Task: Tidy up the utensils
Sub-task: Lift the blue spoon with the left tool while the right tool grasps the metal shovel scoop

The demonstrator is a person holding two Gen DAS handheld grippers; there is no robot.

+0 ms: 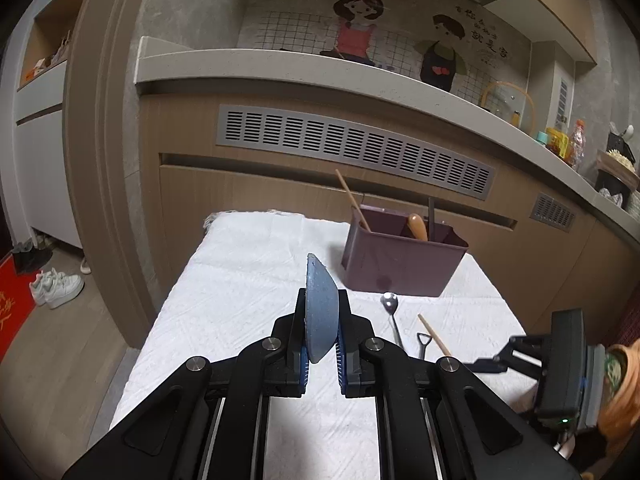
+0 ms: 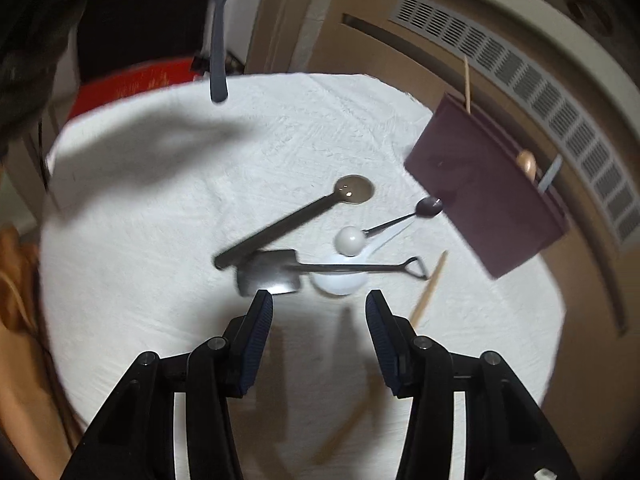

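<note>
You are working over a small table under a white textured cloth (image 1: 240, 280), set against a wood-panelled counter front with a long grey vent grille (image 1: 356, 148). A cartoon wall sticker (image 1: 360, 24) sits above the counter; white trainers (image 1: 56, 286) lie on the wood floor to the left.

Your left gripper (image 1: 322, 320) is pinched on the bowl of a blue-grey spoon (image 1: 320, 312), held on edge above the cloth; from the right wrist view its handle hangs down into the top of the frame.

The maroon caddy (image 1: 400, 264) stands at the far right of the cloth, holding a chopstick (image 1: 352, 200), a wooden handle and a dark utensil.

Your right gripper (image 2: 320, 308) hangs with its jaws spread and nothing between them, just above the loose pile: a long dark ladle (image 2: 296, 220), a shovel-shaped spoon (image 2: 280, 274), a white spoon (image 2: 348, 240), a small metal spoon (image 2: 430, 206) and another chopstick (image 2: 430, 288).
</note>
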